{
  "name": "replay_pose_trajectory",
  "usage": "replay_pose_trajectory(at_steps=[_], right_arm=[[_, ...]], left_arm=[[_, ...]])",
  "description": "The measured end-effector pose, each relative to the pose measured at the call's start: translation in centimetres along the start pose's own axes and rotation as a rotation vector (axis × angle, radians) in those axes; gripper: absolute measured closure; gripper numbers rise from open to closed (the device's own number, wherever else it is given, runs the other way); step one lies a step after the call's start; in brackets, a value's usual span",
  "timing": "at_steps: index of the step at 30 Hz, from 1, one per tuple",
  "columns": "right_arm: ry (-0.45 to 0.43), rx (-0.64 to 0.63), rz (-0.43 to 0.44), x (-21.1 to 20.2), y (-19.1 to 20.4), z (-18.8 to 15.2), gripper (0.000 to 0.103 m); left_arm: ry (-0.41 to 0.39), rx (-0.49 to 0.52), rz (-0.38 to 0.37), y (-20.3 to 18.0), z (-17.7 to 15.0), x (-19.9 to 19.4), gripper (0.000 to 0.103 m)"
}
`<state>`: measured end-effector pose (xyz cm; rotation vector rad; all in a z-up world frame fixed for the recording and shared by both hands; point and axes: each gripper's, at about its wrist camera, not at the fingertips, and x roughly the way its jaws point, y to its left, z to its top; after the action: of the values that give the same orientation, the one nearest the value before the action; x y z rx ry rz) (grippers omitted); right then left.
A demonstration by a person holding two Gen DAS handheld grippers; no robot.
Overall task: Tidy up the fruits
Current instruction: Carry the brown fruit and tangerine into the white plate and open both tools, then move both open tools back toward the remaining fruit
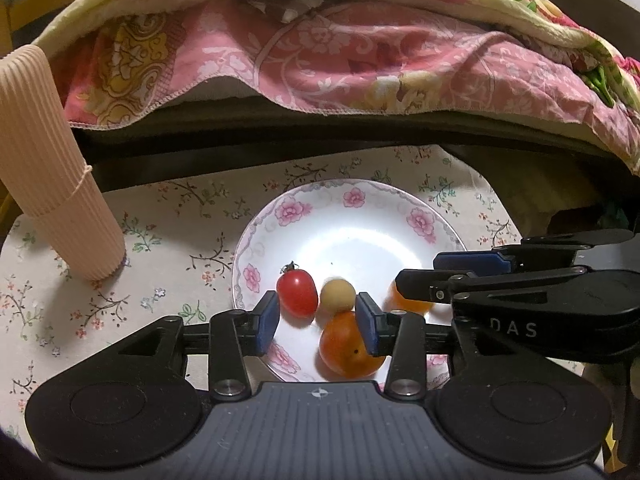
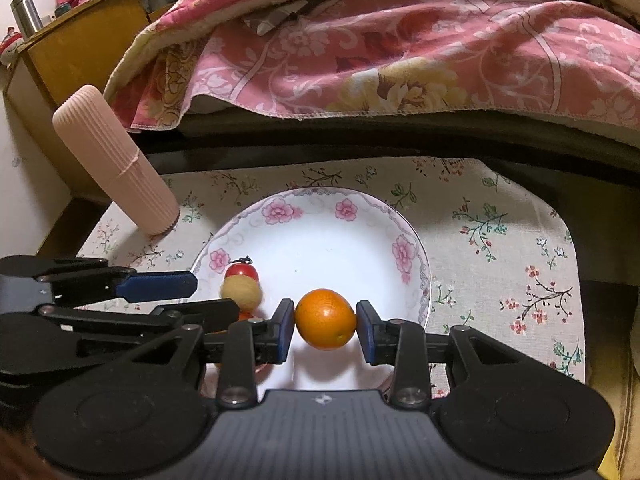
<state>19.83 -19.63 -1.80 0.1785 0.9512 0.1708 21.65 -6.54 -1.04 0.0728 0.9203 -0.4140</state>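
Observation:
A white plate with a pink-flower rim [image 1: 352,200] [image 2: 344,210] sits on a floral cloth. On it lie a red cherry tomato [image 1: 297,292] [image 2: 241,270], a small pale yellow fruit [image 1: 338,295] [image 2: 240,290] and an orange-red tomato [image 1: 348,346]. My left gripper [image 1: 319,322] [image 2: 212,296] hovers open over the plate's near edge; the yellow fruit and the orange-red tomato lie between its blue pads, unpressed. My right gripper [image 2: 326,330] [image 1: 416,274] is shut on a small round orange fruit [image 2: 325,319] [image 1: 404,300], held just above the plate beside the left gripper.
A ribbed pale pink roll [image 1: 52,168] [image 2: 116,160], tied with a band, stands on the cloth left of the plate. A pink floral blanket [image 1: 320,52] [image 2: 400,52] overhangs the dark far edge. A wooden box [image 2: 80,48] with a metal cylinder is at the back left.

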Motion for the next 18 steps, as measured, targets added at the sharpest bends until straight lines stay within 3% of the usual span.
replay_pose_trajectory(at_steps=[18], right_arm=[[-0.027,0.003,0.014,-0.96,0.52,0.12,0.067]], left_arm=[[-0.001,0.007,0.023,0.54,-0.38,-0.83,0.044]])
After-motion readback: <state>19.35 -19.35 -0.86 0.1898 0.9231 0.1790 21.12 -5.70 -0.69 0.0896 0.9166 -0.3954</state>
